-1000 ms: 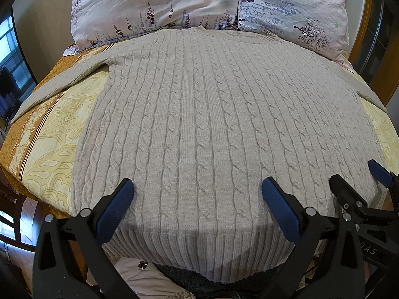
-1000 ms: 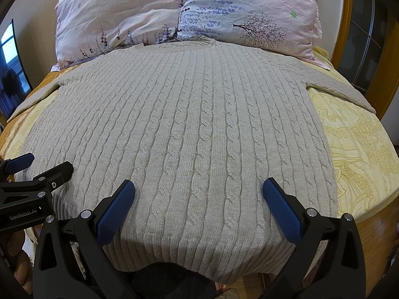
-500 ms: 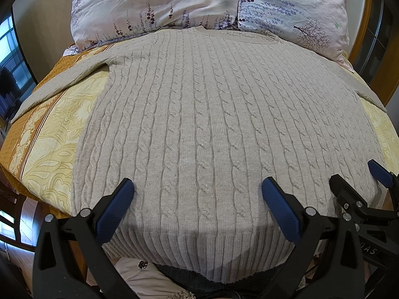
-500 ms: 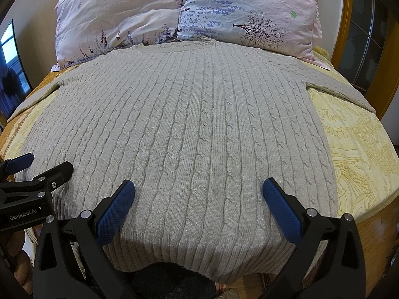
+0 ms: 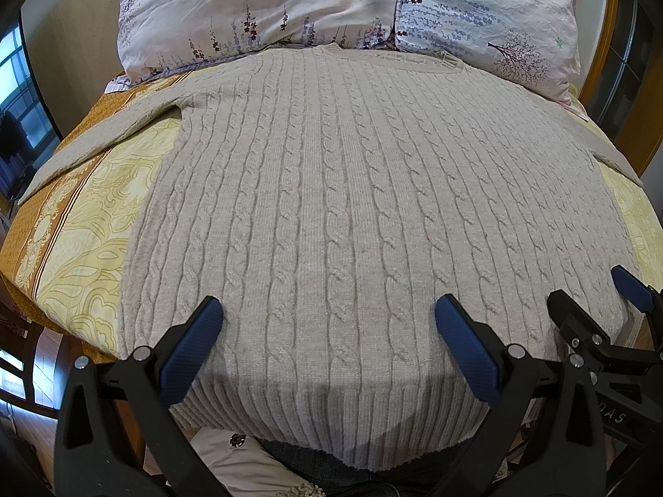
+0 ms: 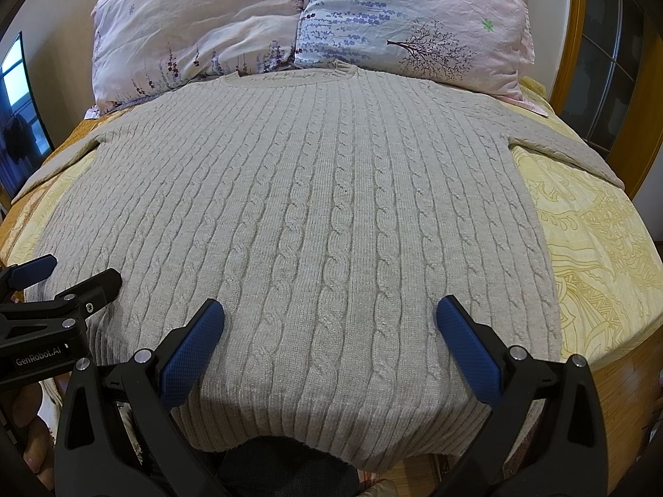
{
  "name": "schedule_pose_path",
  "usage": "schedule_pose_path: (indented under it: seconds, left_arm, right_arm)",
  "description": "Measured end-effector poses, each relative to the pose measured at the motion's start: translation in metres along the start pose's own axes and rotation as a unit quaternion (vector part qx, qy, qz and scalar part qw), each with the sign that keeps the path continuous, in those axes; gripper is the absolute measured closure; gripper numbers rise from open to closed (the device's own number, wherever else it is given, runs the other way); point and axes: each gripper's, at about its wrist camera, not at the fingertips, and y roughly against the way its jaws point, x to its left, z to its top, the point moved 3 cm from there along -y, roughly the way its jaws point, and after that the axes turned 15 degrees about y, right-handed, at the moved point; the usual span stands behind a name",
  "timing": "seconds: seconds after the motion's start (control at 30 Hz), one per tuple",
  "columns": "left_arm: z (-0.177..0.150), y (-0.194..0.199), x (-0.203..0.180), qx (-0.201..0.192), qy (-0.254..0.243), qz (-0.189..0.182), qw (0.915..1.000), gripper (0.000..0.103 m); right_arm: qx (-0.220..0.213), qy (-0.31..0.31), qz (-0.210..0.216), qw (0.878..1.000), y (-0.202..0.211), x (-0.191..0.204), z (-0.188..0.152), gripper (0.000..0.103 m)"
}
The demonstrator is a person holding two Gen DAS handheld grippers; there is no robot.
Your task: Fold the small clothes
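A beige cable-knit sweater point(image 5: 352, 207) lies flat on the bed, collar at the far end by the pillows, ribbed hem at the near edge; it also fills the right wrist view point(image 6: 323, 215). Both sleeves spread out to the sides. My left gripper point(image 5: 327, 319) is open and empty, hovering over the hem's left half. My right gripper point(image 6: 329, 321) is open and empty over the hem's right half. The right gripper also shows at the right edge of the left wrist view point(image 5: 592, 302); the left gripper shows at the left edge of the right wrist view point(image 6: 70, 273).
Two floral pillows point(image 5: 257, 8) point(image 6: 414, 20) lean at the head of the bed. A yellow patterned bedsheet point(image 6: 601, 256) shows beside the sweater. A wooden frame point(image 6: 576, 29) stands at the right. Other clothing point(image 5: 232, 455) lies below the near bed edge.
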Motion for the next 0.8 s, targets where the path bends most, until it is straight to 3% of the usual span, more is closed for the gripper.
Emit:
schedule_pose_path:
  seconds: [0.8]
  left_arm:
    - [0.001, -0.0006, -0.0003, 0.009, -0.001, 0.001, 1.0, 0.002]
  right_arm:
    - [0.002, 0.001, 0.0, 1.0, 0.0003, -0.0012, -0.0017, 0.001]
